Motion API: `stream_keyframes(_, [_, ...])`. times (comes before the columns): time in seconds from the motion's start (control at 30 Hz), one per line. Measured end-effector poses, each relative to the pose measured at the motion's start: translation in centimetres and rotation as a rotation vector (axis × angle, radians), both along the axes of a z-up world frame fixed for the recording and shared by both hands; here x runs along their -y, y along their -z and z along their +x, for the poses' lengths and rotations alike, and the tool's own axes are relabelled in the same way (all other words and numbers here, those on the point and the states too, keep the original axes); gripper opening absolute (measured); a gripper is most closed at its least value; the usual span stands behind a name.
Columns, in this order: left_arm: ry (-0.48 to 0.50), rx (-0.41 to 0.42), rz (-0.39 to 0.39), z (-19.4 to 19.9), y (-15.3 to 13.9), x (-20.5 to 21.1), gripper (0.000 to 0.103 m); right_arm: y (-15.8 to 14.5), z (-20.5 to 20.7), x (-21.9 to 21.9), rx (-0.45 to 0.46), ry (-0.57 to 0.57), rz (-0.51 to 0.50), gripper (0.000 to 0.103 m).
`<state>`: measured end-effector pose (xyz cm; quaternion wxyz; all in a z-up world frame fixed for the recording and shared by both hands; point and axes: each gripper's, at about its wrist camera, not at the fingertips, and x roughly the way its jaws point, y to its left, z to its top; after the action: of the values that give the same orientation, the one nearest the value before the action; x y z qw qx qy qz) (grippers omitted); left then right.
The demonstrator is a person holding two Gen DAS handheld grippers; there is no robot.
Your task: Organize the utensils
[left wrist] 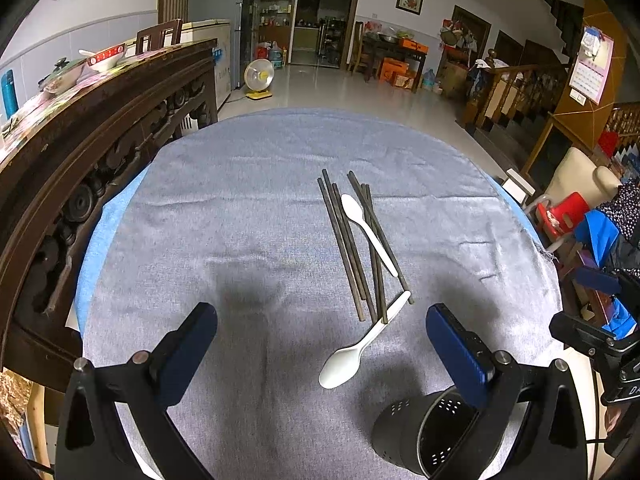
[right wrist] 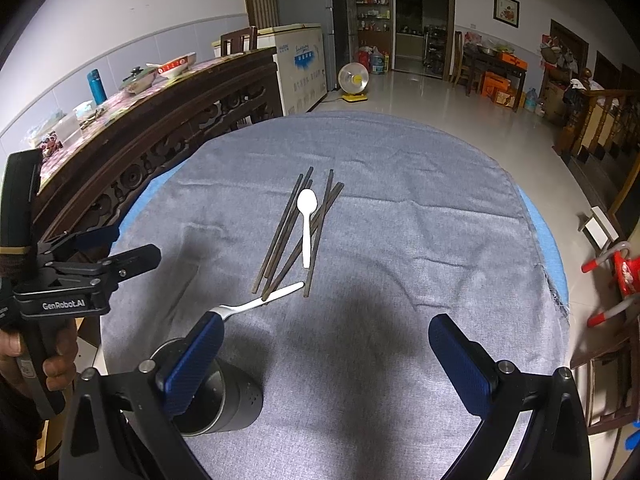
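Round table under grey cloth (left wrist: pixel 240 220). Chopsticks (left wrist: pixel 352 248) and two white spoons (left wrist: pixel 370 232) loose mid-table; black holder (left wrist: pixel 424 436) lying tipped, apparently empty. Left gripper (left wrist: pixel 320 344) and right gripper (right wrist: pixel 324 360) spread wide, holding nothing. Sorting unstarted.

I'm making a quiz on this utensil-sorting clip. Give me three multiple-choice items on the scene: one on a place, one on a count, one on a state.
1. Where is the black perforated cylindrical utensil holder?
A. on the near part of the grey cloth-covered round table
B. on the floor
C. on the wooden sideboard

2. How many white plastic spoons lie on the cloth?
A. one
B. two
C. four

3. What state are the left gripper and right gripper in?
A. both open, empty
B. both shut
C. each holding a chopstick

Key: 1 A, it stands just before the grippers; 2 B, a far spoon and a near spoon; 3 A, fingers spread wide.
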<state>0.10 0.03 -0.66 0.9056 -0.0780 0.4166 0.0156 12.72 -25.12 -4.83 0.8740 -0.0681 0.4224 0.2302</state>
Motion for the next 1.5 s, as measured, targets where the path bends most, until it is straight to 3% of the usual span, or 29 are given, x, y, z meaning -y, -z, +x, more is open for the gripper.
stream_keyframes(1.5, [0.016, -0.012, -0.003, -0.18, 0.14, 0.11, 0.103, 0.39, 0.24, -0.15, -0.047, 0.0, 0.004, 0.103])
